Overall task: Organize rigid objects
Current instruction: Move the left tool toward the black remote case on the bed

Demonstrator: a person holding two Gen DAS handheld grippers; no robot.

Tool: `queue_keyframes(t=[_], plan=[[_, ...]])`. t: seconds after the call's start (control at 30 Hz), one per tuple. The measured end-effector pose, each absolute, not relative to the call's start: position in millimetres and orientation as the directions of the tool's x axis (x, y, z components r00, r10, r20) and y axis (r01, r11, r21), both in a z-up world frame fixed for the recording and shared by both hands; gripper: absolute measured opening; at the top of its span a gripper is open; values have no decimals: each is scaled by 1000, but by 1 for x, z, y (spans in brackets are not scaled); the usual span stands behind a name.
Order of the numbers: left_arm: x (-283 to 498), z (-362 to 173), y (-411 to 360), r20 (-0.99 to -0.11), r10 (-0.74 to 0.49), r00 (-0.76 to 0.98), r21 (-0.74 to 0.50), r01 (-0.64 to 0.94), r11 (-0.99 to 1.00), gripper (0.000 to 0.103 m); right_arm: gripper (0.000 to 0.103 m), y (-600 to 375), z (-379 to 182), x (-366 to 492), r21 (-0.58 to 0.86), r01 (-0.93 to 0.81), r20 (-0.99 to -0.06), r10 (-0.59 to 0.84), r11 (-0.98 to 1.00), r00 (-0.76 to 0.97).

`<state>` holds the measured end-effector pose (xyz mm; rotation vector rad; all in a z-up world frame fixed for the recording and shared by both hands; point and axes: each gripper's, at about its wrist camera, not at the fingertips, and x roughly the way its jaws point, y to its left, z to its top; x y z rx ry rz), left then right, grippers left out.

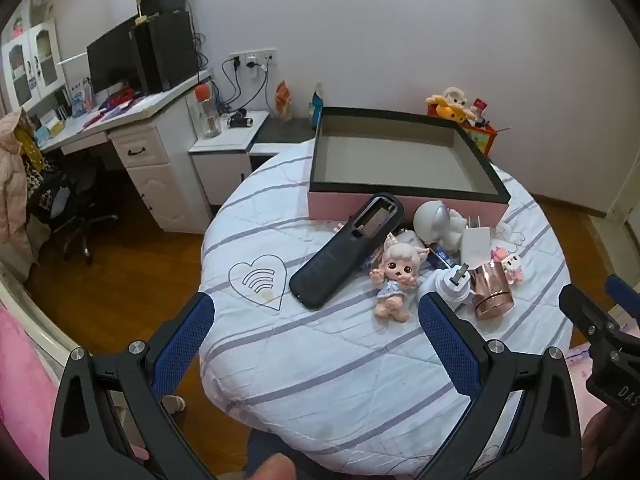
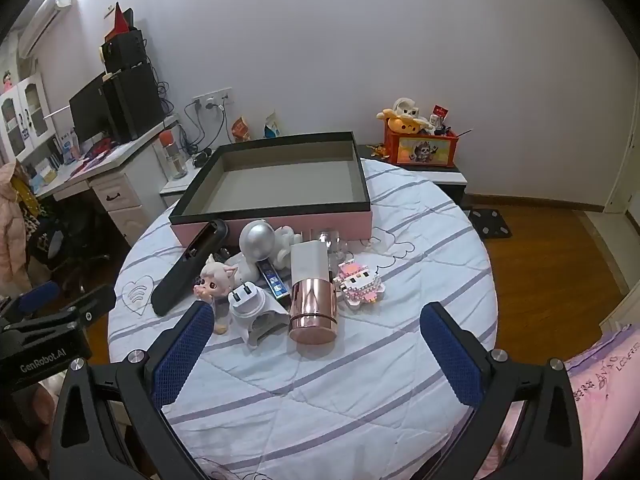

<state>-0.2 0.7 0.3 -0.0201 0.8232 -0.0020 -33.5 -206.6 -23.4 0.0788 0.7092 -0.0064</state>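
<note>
On the left, the left gripper [image 1: 316,344] hangs over the near edge of the round counter [image 1: 320,368], its blue pads spread wide with nothing between them but striped cloth; just ahead of it lies the long black handheld device [image 1: 340,256], slanting up toward the box, its top end close to the pink wall; next along, the little white-haired doll [image 1: 394,280] lies on its back, touching the black device's side; behind it sits the silver-headed figurine [image 2: 264,240], close against the box front; in front of the doll, the white plug adapter [image 2: 250,302] rests with its two prongs pointing up, and a blue-and-white stick [image 2: 276,282] lies just beside it; further right, the rose-gold cylinder [image 2: 314,310] lies on its side, with a white block [image 2: 310,262] touching its far end; to the right of that, the pink beaded figure [image 2: 358,284] lies flat, a little apart from the cylinder; behind the whole cluster stands the pink box [image 2: 280,224] with its black rim, open and grey inside, nothing in it; and on the right, the right gripper [image 2: 316,346] hovers low over the cloth, jaws wide apart and empty, the cylinder's near end just ahead of the gap between them; every object sits outside the box, bunched in front of it.
</note>
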Motion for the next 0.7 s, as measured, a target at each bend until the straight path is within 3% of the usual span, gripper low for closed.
queue_keyframes(t=[0.17, 0.27, 0.7], plan=[[-8, 6, 8, -699, -38, 714, -46, 8, 999, 103, 103, -214, -26, -33, 76, 38, -652, 21, 996, 758], [-10, 3, -2, -689, 46, 723, 41, -24, 999, 103, 103, -209, -26, -34, 57, 37, -651, 9, 998, 759], [-16, 8, -2, -688, 92, 720, 48, -81, 996, 103, 103, -218, -24, -24, 89, -24, -644, 76, 996, 761]])
